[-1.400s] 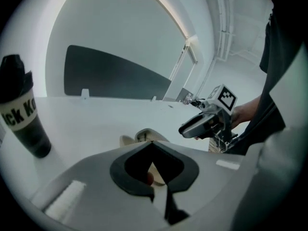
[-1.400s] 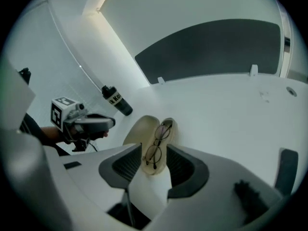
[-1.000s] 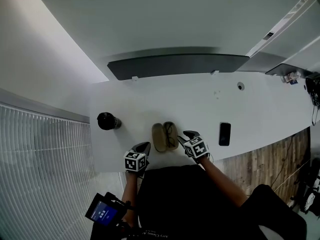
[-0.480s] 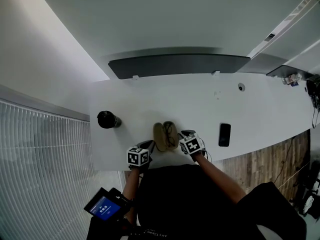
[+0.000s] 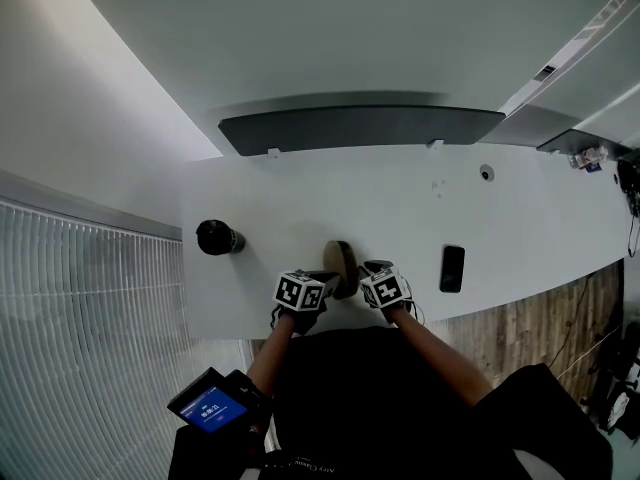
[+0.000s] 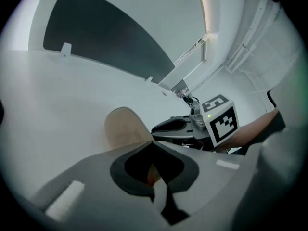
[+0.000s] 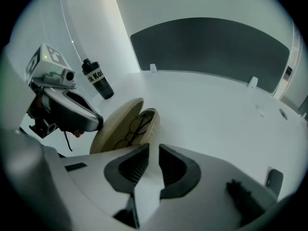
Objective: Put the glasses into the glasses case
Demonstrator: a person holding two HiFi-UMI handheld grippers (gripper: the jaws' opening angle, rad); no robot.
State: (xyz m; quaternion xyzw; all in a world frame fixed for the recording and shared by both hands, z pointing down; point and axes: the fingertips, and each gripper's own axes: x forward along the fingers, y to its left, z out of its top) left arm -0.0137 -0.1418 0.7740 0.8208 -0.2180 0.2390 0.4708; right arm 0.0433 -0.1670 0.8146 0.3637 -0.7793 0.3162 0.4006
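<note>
A white table (image 5: 300, 188) bears a black bottle (image 5: 217, 238) standing upright near its left end. A tan glasses case (image 5: 343, 266) rests partly open by the front edge. A black phone (image 5: 452, 268) lies flat to its right, and a small round fitting (image 5: 486, 172) sits farther back.

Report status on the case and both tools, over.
Left tool shut, at the lid. Right tool empty, its jaws just been closing. Glasses in the case, lid half down. Nothing in the way.
</note>
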